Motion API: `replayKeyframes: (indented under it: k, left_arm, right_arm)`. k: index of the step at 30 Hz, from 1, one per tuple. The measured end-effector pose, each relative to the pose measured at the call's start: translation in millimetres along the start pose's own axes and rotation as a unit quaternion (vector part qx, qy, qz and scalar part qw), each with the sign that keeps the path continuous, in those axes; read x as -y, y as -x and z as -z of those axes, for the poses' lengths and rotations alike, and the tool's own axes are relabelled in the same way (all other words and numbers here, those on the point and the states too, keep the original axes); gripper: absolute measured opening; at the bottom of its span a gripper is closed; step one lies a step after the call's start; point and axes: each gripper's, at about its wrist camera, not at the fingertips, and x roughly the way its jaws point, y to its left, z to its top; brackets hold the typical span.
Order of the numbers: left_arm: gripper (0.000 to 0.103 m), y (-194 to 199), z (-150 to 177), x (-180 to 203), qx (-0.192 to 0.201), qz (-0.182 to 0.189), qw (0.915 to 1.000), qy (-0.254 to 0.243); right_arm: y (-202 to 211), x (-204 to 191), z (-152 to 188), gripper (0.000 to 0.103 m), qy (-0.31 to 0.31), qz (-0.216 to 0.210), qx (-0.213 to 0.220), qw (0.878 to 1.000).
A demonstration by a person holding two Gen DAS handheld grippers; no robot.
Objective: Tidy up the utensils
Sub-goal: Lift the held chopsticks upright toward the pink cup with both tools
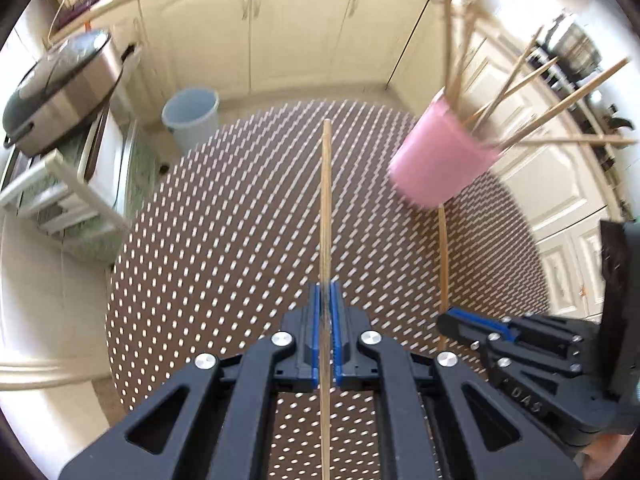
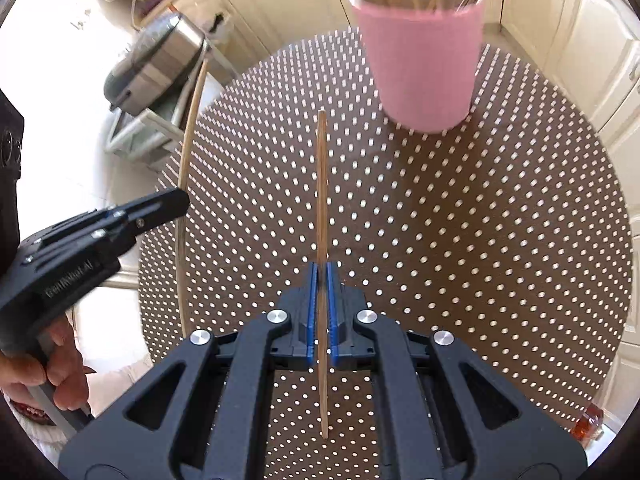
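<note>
A pink cup (image 1: 440, 152) (image 2: 422, 64) holding several wooden chopsticks stands on a round brown dotted table (image 1: 224, 216) (image 2: 460, 240). My left gripper (image 1: 327, 300) is shut on one wooden chopstick (image 1: 326, 200), which points forward, to the left of the cup. My right gripper (image 2: 322, 280) is shut on another wooden chopstick (image 2: 321, 184), pointing at the cup's base. Each gripper shows in the other's view: the right one (image 1: 460, 320) with its chopstick (image 1: 442, 264), the left one (image 2: 168, 204) with its chopstick (image 2: 188, 140).
Cream kitchen cabinets (image 1: 296, 28) ring the room. A steel cooker (image 1: 60, 92) sits on a rack at the left, a grey bin (image 1: 192, 114) on the floor beyond the table. A small amber object (image 2: 586, 426) lies at the table's near right edge.
</note>
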Motion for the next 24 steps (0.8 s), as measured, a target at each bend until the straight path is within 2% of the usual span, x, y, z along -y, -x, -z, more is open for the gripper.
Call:
replayKeyframes:
  k: [6, 12, 18, 24]
  left_arm:
    - [0.005, 39, -6, 22, 0.067, 0.027, 0.9974, -0.008]
    - [0.005, 66, -21, 28, 0.133, 0.045, 0.9901, 0.001]
    - [0.005, 90, -41, 40, 0.206, 0.062, 0.9764, 0.008]
    - [0.005, 105, -73, 56, 0.273, 0.078, 0.9588, 0.016]
  right_arm:
    - [50, 21, 8, 0.005, -0.012, -0.013, 0.054, 0.998]
    - [84, 45, 12, 0.005, -0.052, -0.004, 0.103, 0.993]
    - [121, 65, 5, 0.005, -0.079, -0.005, 0.16, 0.984]
    - [153, 72, -15, 0.005, -0.087, 0.004, 0.225, 0.971]
